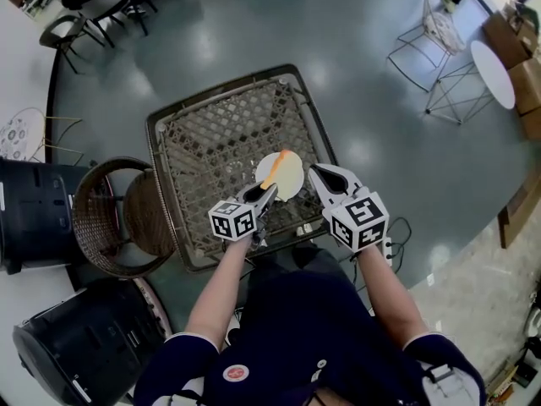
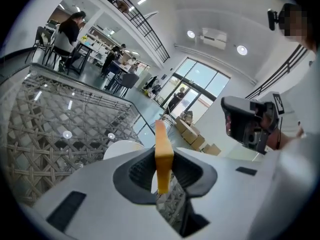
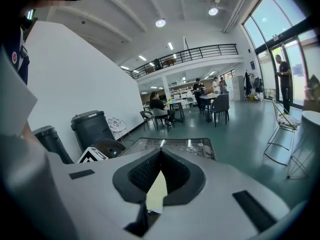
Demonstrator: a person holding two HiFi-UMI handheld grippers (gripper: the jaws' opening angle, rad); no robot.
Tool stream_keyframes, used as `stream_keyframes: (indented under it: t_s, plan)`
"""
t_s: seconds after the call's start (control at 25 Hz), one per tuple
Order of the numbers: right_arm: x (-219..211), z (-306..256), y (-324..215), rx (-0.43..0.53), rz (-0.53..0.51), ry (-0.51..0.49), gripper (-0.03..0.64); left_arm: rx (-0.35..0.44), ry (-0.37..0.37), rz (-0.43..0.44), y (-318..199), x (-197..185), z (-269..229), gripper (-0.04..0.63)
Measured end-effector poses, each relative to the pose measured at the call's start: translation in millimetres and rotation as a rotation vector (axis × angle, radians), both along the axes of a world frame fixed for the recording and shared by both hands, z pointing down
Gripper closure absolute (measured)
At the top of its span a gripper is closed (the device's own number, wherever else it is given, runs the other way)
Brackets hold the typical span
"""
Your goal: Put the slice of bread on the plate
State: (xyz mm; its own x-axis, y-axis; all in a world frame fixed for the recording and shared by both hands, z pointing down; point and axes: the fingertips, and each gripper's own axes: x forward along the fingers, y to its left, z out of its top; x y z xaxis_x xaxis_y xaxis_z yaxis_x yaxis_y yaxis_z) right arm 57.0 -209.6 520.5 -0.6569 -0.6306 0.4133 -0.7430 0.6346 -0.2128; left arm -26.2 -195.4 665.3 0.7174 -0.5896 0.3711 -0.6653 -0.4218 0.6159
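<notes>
Above the plate point(image 1: 292, 183), near the front edge of the lattice-topped desk point(image 1: 203, 134), the left gripper point(image 1: 269, 191) grasps the slice of bread point(image 1: 273, 168). The left gripper view shows the slice pinched edge-on between the dark pads, standing upright and reaching past the jaw tips. In that view the plate lies below and a little to the left. The slice does not appear to touch the plate, though no view settles the gap.

The right gripper point(image 1: 314, 172) hangs just beside the plate's right rim, its jaws clenched tip to tip on nothing. The pale patch seen through the gap behind its tips is probably the plate beneath.

Judged stage: delivery over the plate, release not yet made.

Hazards:
1. Let go on its edge, the slice would likely topple. Because it sits over the plate's left part, it could land across the rim or on the desk. Laying it flat first would prevent this.
2. The plate rests on what looks like smooth glass close to the desk's front edge. A nudge from either gripper, especially the right one so near the rim, could slide it off.
3. Soft bread may cling to one pad on opening and be dragged away with the gripper.
</notes>
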Motion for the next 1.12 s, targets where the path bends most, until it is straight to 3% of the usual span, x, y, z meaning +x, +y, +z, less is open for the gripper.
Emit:
stream_keyframes:
  t_s: [0.44, 0.64, 1.12]
  plan:
    - [1, 19, 11, -0.044, -0.004, 0.036, 0.609, -0.104, 0.043, -0.027, 2, -3, 43, 0.502]
    - [-3, 16, 11, -0.041, -0.014, 0.033, 0.609, -0.14, 0.03, -0.041, 2, -10, 54, 0.502]
    - [-7, 16, 10, -0.046, -0.024, 0.026, 0.609, -0.141, -0.166, -0.089, -1, -21, 63, 0.465]
